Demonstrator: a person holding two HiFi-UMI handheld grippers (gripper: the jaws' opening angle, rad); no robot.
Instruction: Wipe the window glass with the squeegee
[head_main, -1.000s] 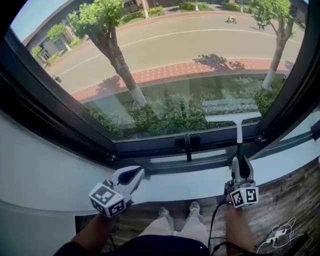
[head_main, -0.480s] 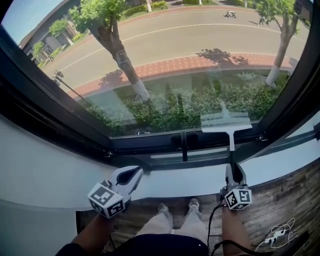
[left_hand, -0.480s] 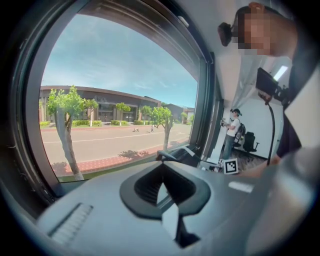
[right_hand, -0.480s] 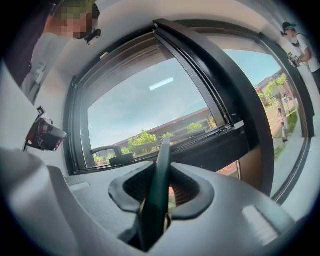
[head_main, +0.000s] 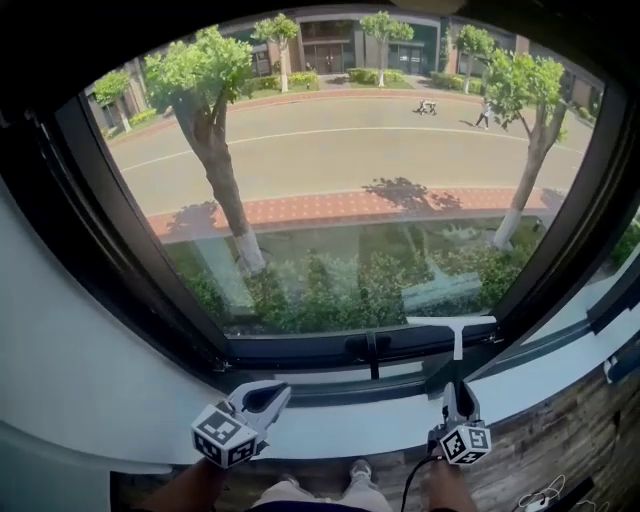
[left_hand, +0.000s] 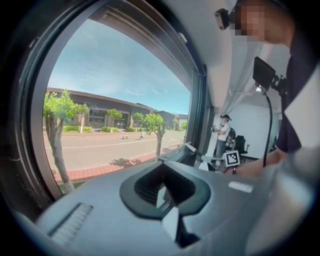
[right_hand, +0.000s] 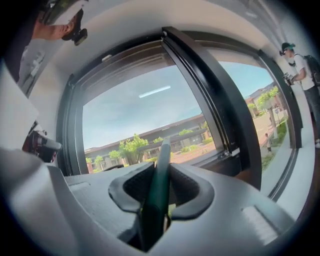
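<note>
Right gripper (head_main: 457, 398): clenched on the squeegee (head_main: 456, 338); in the right gripper view the right gripper's (right_hand: 160, 186) jaws pinch the dark green handle of the squeegee (right_hand: 159, 172) from both sides, and the handle runs up and away between them

Squeegee: upright, its pale blade level and at the top; the blade lies along the foot of the window glass (head_main: 350, 190), right of the middle, just over the lower window frame (head_main: 300, 352); whether the blade edge presses the glass or rests just off it, I cannot tell

Left gripper (head_main: 268, 398): closed on nothing; the left gripper view shows the left gripper's (left_hand: 165, 186) jaw tips meeting, with only air in the loop; it hangs low over the white sill (head_main: 330, 420), left of the window latch (head_main: 372, 350), well apart from the squeegee

Glass: one wide pane, with trees and a road beyond it; no foam, drops or streaks that I can make out

Progress: hard to judge; the pane carries no mark of which bands are wiped; with the blade at the very bottom, this looks like the foot of a stroke; the broad left part and the upper glass probably need passes

Next: likely lift the blade to the top and draw down an adjoining band; keep the edge flat
</note>
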